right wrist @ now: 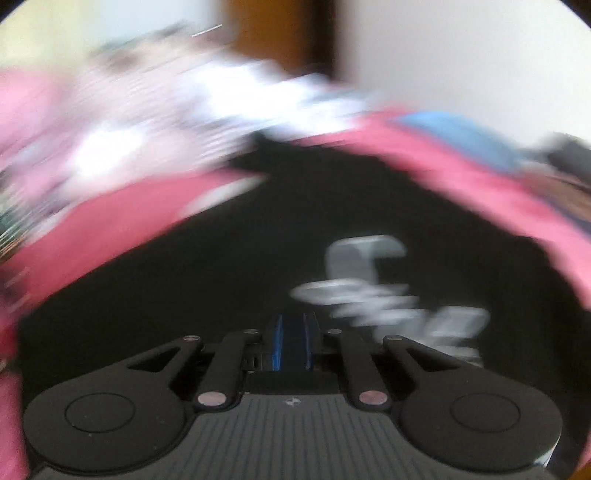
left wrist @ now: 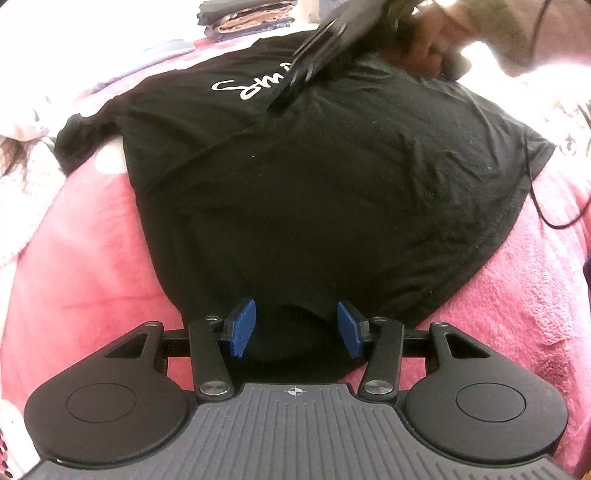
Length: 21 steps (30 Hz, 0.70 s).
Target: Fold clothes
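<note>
A black T-shirt (left wrist: 314, 177) with white script lettering (left wrist: 243, 86) lies spread flat on a pink blanket (left wrist: 85, 236). My left gripper (left wrist: 295, 328) stands open at the shirt's near edge, which lies between the blue pads (left wrist: 242, 328). A hand (left wrist: 424, 40) holds my right gripper (left wrist: 295, 74) low over the far end of the shirt, next to the lettering. The right wrist view is blurred by motion. In it the right gripper (right wrist: 293, 343) has its pads close together above the black shirt (right wrist: 184, 280), with the lettering (right wrist: 373, 291) just to its right.
A stack of folded clothes (left wrist: 243, 18) sits beyond the shirt. White patterned fabric (left wrist: 22, 147) lies at the left, and a thin black cable (left wrist: 535, 184) crosses the shirt's right sleeve. A blue cloth (right wrist: 461, 136) lies on the blanket farther off.
</note>
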### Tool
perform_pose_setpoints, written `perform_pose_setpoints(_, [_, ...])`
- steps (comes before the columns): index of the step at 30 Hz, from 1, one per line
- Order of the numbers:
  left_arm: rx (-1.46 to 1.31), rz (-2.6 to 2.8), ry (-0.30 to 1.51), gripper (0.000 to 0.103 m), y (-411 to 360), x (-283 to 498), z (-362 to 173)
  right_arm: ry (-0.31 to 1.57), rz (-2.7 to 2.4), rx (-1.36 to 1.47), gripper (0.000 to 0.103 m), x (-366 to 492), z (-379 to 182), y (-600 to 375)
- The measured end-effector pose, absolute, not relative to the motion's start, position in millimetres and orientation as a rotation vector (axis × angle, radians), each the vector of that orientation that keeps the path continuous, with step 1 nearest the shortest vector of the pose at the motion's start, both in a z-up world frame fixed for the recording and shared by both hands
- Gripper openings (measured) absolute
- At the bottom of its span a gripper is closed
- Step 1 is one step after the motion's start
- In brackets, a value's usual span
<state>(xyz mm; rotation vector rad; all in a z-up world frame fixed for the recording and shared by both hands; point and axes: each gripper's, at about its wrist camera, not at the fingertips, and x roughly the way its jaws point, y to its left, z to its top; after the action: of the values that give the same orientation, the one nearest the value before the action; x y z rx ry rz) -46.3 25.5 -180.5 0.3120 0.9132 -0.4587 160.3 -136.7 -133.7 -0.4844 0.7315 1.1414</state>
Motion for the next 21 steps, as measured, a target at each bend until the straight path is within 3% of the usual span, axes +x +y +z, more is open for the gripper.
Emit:
perform_pose_setpoints(2, [0.306, -0.457, 0.909, 0.049, 27, -48, -182, 0.721, 1.243, -0.579, 0.012, 151, -148, -103])
perform_pose_setpoints(11, [0.277, -0.473, 0.922, 0.049, 34, -45, -181, 0.664, 1.047, -0.329, 0.012, 223, -138, -48])
perform_pose_setpoints(16, [0.272, -0.474, 0.932, 0.049, 35, -47, -181, 0.758, 1.435, -0.47, 0.012, 153, -146, -48])
perform_pose_setpoints(18, [0.275, -0.472, 0.933, 0.049, 34, -47, -182, 0.698, 1.417, -0.573, 0.011, 145, -165, -29])
perform_pose_setpoints(21, [0.28, -0.469, 0.936, 0.049, 33, -48, -182, 0.715, 1.265, -0.341, 0.01, 194, -166, 1])
